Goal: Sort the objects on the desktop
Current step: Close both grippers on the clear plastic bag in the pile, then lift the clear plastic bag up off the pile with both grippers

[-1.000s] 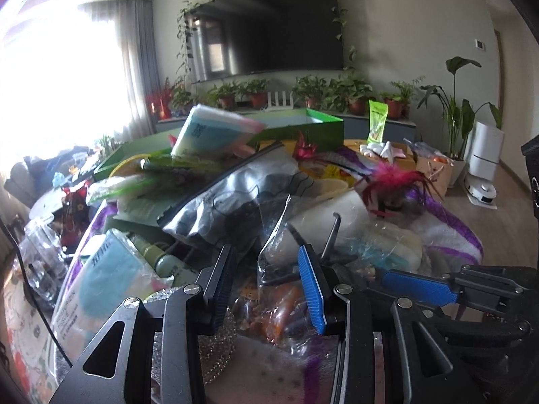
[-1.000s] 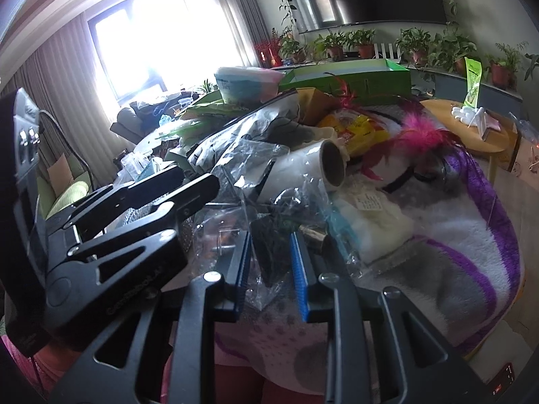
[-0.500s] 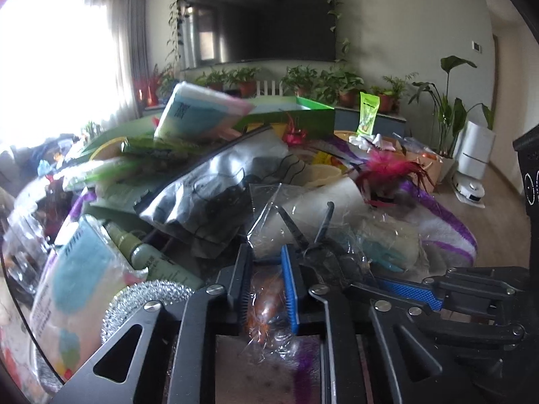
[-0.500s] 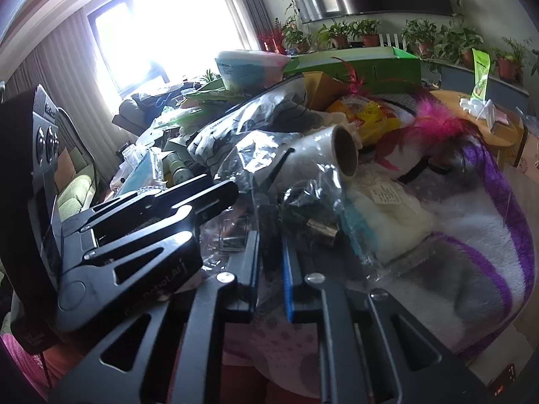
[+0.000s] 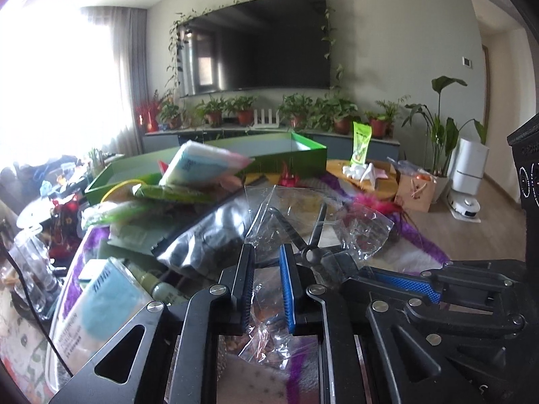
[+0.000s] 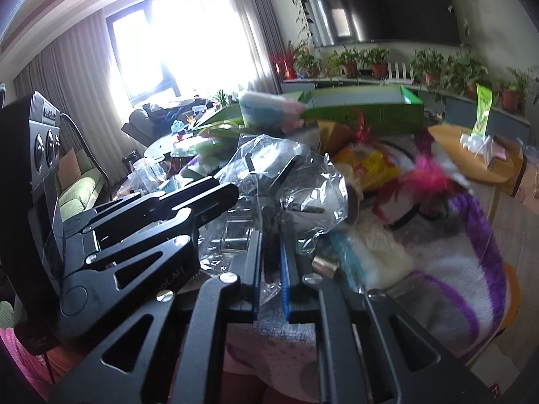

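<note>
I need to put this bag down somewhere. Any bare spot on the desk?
Hardly. The pile runs from the tissue pack to the feathers. Barest is the purple-striped blanket right of the right gripper. The green box behind looks open and empty.

Straight ahead of the tool, a dark television [image 5: 256, 42] hangs on a grey wall [image 5: 397, 40], ivy trailing round it. Potted plants [image 5: 313, 112] line the low cabinet beneath. Left, a curtained window [image 6: 188, 33] glares white; right, wooden floor [image 5: 488, 215].
</note>
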Motion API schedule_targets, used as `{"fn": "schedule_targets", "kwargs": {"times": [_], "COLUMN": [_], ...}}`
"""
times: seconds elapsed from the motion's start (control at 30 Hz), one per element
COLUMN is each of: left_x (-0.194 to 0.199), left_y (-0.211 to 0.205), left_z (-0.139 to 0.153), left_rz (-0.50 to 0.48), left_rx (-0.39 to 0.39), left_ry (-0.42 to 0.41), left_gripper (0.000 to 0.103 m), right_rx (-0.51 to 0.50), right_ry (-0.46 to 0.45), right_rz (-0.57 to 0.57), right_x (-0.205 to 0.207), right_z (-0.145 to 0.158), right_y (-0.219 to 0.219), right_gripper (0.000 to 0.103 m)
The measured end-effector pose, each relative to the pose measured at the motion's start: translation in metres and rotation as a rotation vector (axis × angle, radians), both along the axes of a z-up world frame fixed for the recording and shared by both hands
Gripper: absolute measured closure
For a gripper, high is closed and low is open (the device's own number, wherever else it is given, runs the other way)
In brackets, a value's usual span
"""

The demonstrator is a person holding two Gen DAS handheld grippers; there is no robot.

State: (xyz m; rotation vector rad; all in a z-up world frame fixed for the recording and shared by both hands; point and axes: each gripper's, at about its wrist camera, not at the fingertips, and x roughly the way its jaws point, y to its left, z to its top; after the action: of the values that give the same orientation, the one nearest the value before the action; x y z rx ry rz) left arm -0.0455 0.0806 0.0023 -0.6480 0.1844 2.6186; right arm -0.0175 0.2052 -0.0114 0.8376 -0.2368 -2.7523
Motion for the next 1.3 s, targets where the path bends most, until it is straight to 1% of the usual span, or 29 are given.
{"fn": "schedule_targets", "kwargs": {"times": [0.43,0.73,0.9,1.17,1.3], "left_x": [0.003,-0.005,-0.014,-0.035,-0.041], "left_y": [0.01,0.018,0.025,0.036,0.039], "left_z": [0.029,0.046,0.054,0.067,0.075], "left_rz": [-0.024,-0.044,-0.044,-0.042,-0.036], "left_rx": [-0.009,-0.009,-0.018,-0.03,-0.032], "left_ry": [0.091,0.131,0.149,0.155,0.175], "left_gripper": [0.088,0.088,0.088,0.088,0.088], "right_rx": [0.033,0.046,0.051,0.05,0.054], "right_ry": [0.083,0.127,0.142,0.153,0.17], "right_rz": [-0.016,-0.032,-0.034,-0.023,-0.008], "right_x": [0.0,-0.007,-0.016,-0.037,-0.049], "right_z": [0.027,0.047,0.055,0.066,0.074], "right_y": [0.006,0.016,0.02,0.028,0.03], "right_gripper": [0.093,0.093,0.093,0.093,0.093]}}
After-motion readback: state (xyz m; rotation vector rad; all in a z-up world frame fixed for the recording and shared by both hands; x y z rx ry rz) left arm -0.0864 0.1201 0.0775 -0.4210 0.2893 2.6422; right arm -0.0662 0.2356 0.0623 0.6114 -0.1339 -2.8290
